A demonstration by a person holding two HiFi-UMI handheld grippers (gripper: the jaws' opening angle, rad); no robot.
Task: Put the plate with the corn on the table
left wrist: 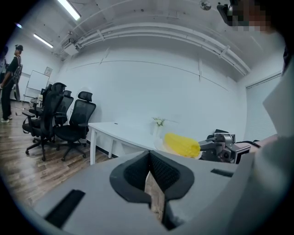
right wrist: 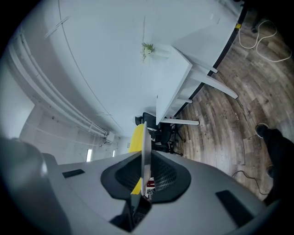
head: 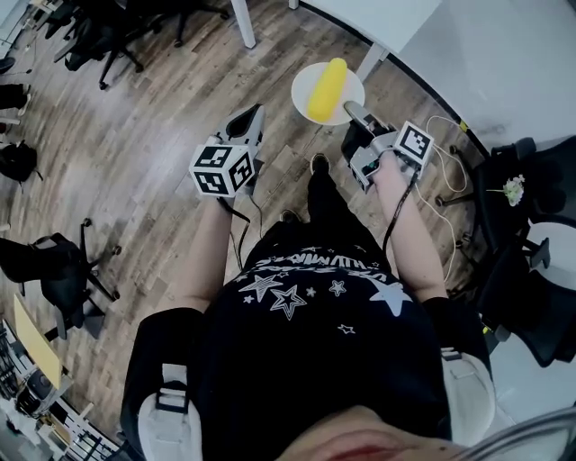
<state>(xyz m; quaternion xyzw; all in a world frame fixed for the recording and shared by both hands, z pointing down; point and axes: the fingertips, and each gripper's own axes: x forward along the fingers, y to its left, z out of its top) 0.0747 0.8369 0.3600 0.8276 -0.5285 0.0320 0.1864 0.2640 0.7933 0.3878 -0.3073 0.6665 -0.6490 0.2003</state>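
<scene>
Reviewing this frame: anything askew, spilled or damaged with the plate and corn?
Nothing stands out. The plate sits roughly level, pinched at its rim by the right hand-held gripper, the corn lies whole on it, and nothing lies spilled on the floor.

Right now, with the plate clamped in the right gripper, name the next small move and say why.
Probably ease the plate forward toward the white table. The right gripper is shut on its rim, the corn lies on it, and it hangs over wooden floor, short of the table's edge.

Left gripper closed, empty, right gripper clamped on plate
</scene>
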